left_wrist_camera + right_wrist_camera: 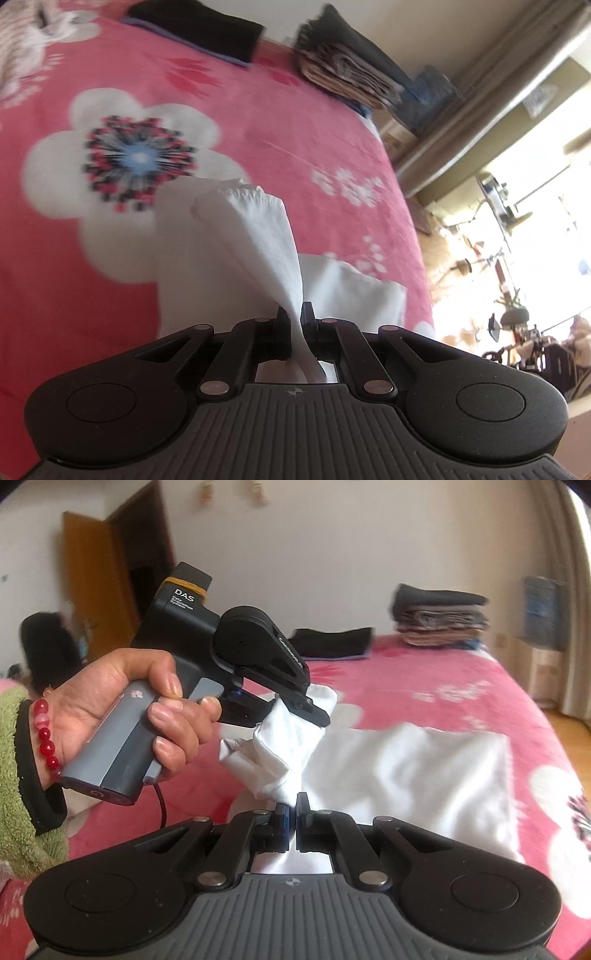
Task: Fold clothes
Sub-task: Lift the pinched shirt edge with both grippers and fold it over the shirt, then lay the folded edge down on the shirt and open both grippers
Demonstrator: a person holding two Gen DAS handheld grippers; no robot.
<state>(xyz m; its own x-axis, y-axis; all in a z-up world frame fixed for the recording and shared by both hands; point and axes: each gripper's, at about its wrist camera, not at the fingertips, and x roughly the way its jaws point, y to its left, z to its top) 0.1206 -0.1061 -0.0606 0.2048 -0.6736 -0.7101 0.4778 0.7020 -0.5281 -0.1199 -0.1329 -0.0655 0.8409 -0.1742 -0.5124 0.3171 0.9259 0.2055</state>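
Both tongs, left (295, 314) and right (295, 805), clamped, raised close together.

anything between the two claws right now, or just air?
Right wrist view: a bunched stretch of the white garment spans from the left claw to the right claw; both are clamped on it.

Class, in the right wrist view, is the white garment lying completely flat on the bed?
No: both grippers, left gripper and right gripper, pinch the white garment, lifting it.

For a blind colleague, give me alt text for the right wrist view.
Two handheld grippers pinch a white garment lifted off a pink floral bed: the right gripper in the foreground, the left gripper held in a hand beyond. Folded clothes are stacked behind.
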